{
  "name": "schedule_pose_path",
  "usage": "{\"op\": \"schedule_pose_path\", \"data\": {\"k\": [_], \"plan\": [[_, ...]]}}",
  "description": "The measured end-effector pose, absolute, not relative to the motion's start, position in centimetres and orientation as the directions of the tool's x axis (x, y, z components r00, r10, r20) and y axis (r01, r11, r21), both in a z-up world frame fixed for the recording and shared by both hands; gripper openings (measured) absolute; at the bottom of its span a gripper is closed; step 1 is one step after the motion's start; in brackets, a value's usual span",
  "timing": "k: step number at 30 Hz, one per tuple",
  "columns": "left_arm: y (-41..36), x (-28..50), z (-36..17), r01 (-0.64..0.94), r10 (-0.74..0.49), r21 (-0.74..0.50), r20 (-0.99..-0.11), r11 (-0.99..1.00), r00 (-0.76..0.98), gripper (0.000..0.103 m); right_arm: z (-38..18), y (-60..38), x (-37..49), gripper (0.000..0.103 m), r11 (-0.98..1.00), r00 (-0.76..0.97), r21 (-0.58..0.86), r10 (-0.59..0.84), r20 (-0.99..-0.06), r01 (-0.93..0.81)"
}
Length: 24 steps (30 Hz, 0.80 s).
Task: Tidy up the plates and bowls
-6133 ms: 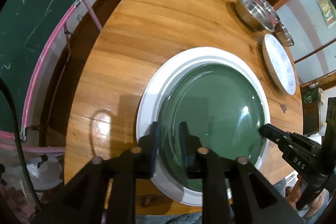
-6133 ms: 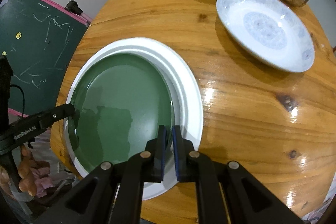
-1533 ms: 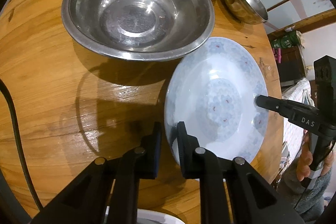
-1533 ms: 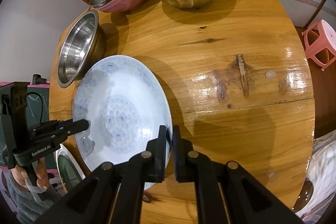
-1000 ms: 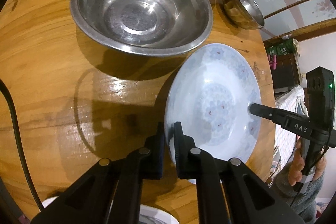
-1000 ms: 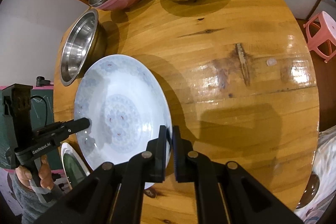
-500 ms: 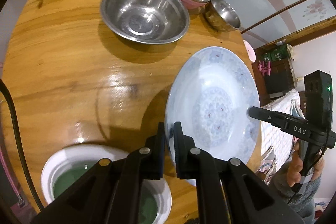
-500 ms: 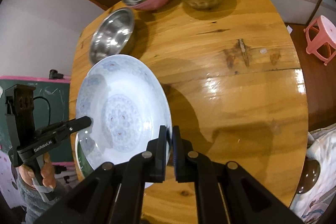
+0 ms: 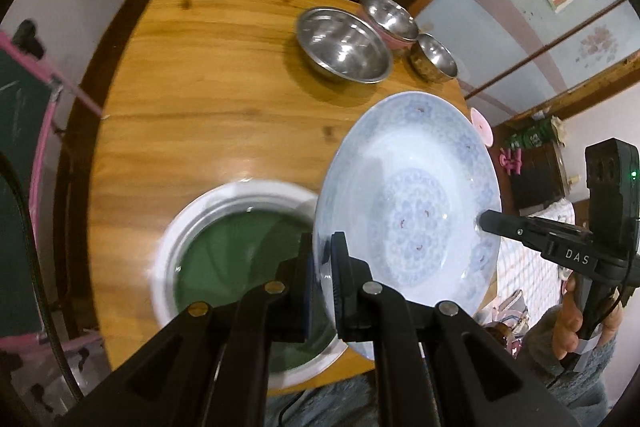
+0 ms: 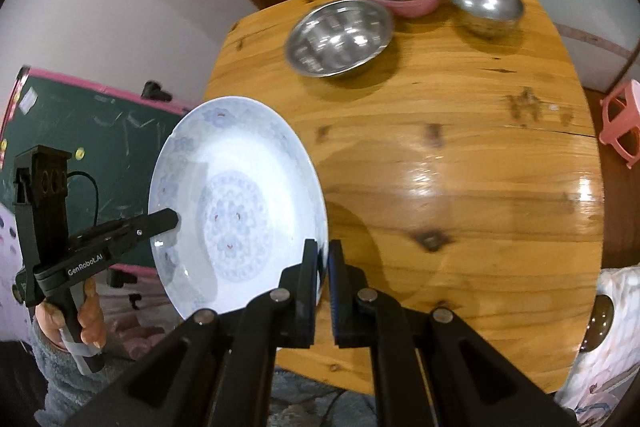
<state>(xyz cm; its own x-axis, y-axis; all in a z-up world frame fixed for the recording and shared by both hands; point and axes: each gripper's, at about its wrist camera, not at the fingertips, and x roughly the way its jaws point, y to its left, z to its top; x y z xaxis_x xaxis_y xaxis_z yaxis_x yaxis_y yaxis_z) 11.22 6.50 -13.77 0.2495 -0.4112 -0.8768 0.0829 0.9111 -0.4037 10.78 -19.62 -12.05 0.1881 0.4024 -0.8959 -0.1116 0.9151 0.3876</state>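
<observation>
From my left wrist I count three steel bowls far on the wooden table and a green glass plate on a white plate nearer. My left gripper pinches the near-left rim of the round white plate with pale blue flower pattern, held above the table.

From my right wrist, my right gripper clamps its right rim.

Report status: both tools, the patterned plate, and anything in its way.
Left tool and right tool shut on opposite rims of blue-patterned plate. Plate held above wooden table, overlapping the green plate in white plate. Nothing between.
</observation>
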Motion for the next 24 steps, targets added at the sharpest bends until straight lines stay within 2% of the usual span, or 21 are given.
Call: {"op": "schedule_pose_path", "data": {"k": [7, 24], "plan": [[11.4, 7.1, -14.6, 0.019, -0.388, -0.397, -0.883, 0.917, 0.265, 0.006, -12.6, -15.2, 9.0, 0.005, 0.902, 0.157, 0.398, 0.423, -0.892, -0.168], [15.1, 4.7, -24.9, -0.12, -0.365, -0.387, -0.916, 0.914, 0.168, 0.006, -21.5, -10.7, 7.7, 0.005, 0.902, 0.033, 0.402, 0.412, -0.911, -0.154]]}}
